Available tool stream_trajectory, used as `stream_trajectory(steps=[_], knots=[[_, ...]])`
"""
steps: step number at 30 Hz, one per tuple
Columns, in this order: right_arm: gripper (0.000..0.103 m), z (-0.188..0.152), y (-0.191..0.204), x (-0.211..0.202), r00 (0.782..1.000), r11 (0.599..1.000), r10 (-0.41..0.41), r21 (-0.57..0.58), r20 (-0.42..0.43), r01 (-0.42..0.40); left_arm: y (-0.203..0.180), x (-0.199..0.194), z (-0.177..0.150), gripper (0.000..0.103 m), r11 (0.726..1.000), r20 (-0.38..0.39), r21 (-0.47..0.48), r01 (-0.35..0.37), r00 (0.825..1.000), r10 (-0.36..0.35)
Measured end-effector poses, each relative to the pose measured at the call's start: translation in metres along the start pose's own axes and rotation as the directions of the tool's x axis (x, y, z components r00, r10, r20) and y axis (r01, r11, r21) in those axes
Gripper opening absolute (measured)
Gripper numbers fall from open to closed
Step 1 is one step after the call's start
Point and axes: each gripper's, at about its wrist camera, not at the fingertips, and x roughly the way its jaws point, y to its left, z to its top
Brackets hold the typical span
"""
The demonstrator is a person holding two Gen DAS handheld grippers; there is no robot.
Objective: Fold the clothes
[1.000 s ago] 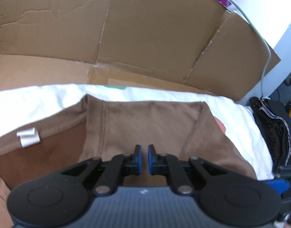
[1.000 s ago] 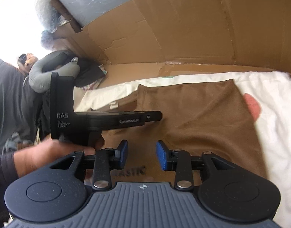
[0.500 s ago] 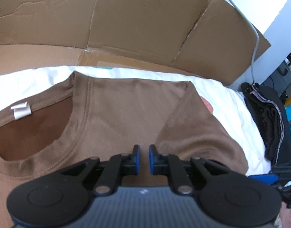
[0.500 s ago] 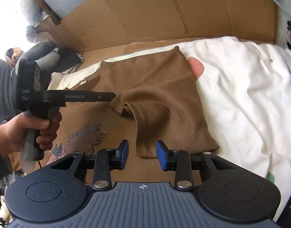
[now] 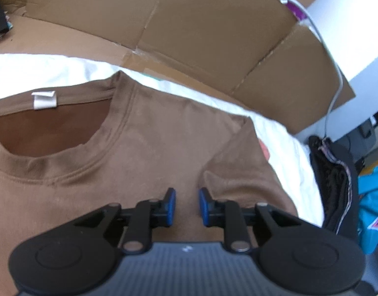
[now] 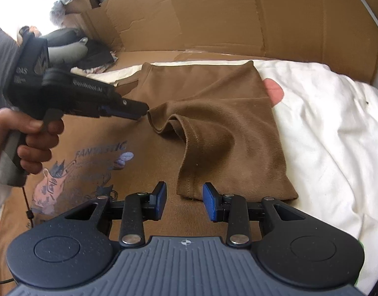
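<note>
Released and just spread wider, the left gripper is held empty above the brown T-shirt. Nearest, the right gripper, parted and empty, is poised by the folded sleeve at twelve o'clock, on the white sheet, cardboard beyond.

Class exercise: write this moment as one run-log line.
task: fold clothes | left gripper: jaws just opening, empty, above brown T-shirt | right gripper: open, at folded sleeve hem | surface: white sheet

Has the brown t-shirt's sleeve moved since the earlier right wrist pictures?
Yes. The brown t-shirt's sleeve now lies folded inward across the shirt body, away from the white sheet; earlier it lay flat.
</note>
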Motion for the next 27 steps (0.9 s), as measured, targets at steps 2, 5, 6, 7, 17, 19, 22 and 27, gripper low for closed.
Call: stream_trajectory(steps=[2,5,6,7,17,19,22,27], knots=[[0.038,0.0,0.003,0.005,1.0,1.0,-0.008,-0.017,-0.003,0.008,0.003,-0.003,-0.001,0.022,1.0,0.016,-0.017,0.01,1.0,-0.01],[0.038,-0.002,0.007,0.012,1.0,0.998,-0.009,-0.056,-0.012,0.009,0.006,-0.004,-0.002,0.026,0.999,0.029,-0.037,0.018,0.999,-0.017],[0.038,-0.002,0.007,0.014,1.0,0.998,-0.015,-0.061,-0.015,0.014,0.006,-0.003,-0.002,0.026,0.999,0.026,-0.035,0.019,1.0,-0.018],[0.039,-0.002,0.008,0.016,1.0,0.998,-0.021,-0.066,-0.018,0.02,0.005,-0.001,-0.003,0.026,0.999,0.021,-0.031,0.017,1.0,-0.017],[0.021,-0.003,0.011,0.02,0.997,0.983,-0.062,-0.178,-0.039,0.054,0.001,0.012,-0.009,0.026,0.999,-0.006,-0.019,0.026,1.0,-0.026],[0.015,-0.002,0.009,0.019,0.997,0.981,-0.062,-0.187,-0.041,0.054,0.002,0.014,-0.01,0.026,0.999,-0.006,-0.024,0.022,1.0,-0.022],[0.005,-0.002,0.011,0.014,0.997,0.976,-0.061,-0.211,-0.042,0.051,0.0,0.017,-0.011,0.025,1.0,-0.002,-0.024,0.019,1.0,-0.019],[0.003,0.001,0.008,-0.002,0.998,0.981,-0.044,-0.191,-0.045,0.035,-0.002,0.02,-0.009,0.002,1.0,-0.01,-0.009,0.023,1.0,-0.023]])
